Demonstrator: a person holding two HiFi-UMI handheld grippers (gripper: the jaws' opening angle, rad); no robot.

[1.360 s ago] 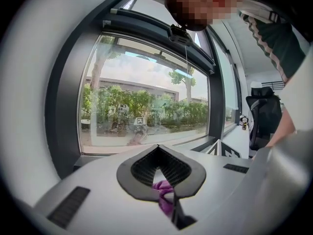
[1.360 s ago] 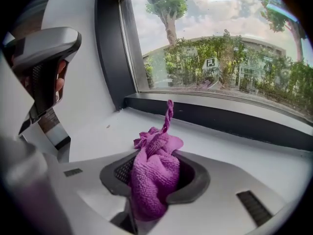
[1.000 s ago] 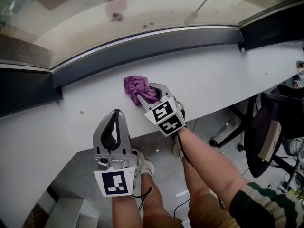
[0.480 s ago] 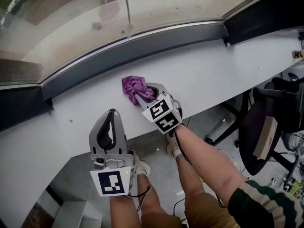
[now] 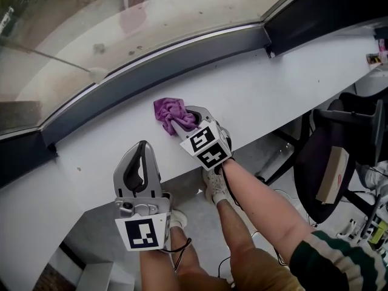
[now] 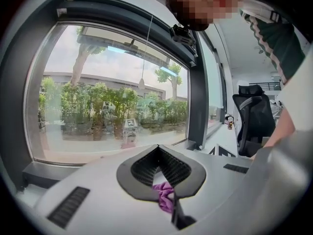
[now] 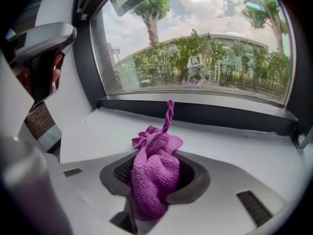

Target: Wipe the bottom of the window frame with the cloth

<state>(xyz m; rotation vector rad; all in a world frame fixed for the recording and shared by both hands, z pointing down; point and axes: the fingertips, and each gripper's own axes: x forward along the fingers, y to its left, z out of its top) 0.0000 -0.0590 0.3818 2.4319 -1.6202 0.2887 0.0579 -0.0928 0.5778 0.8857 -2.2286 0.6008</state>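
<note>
A crumpled purple cloth (image 5: pixel 168 112) rests on the white sill (image 5: pixel 254 96), a little short of the dark bottom rail of the window frame (image 5: pixel 163 65). My right gripper (image 5: pixel 182 123) is shut on the cloth's near end. In the right gripper view the cloth (image 7: pixel 152 173) bulges up between the jaws, with the bottom rail (image 7: pixel 210 114) beyond it. My left gripper (image 5: pixel 143 147) hovers nearer to me over the sill's front edge, shut and empty. The left gripper view shows a bit of the cloth (image 6: pixel 165 196) past its closed tips.
A black office chair (image 5: pixel 339 156) stands at the right, below the sill. The person's legs and shoes (image 5: pixel 213 190) are under the sill's edge. A dark upright post of the frame (image 5: pixel 303 14) meets the sill at the far right.
The head camera has turned, so the window frame and sill slid left and tilted in view. Both grippers and the cloth hold nearly the same places.
</note>
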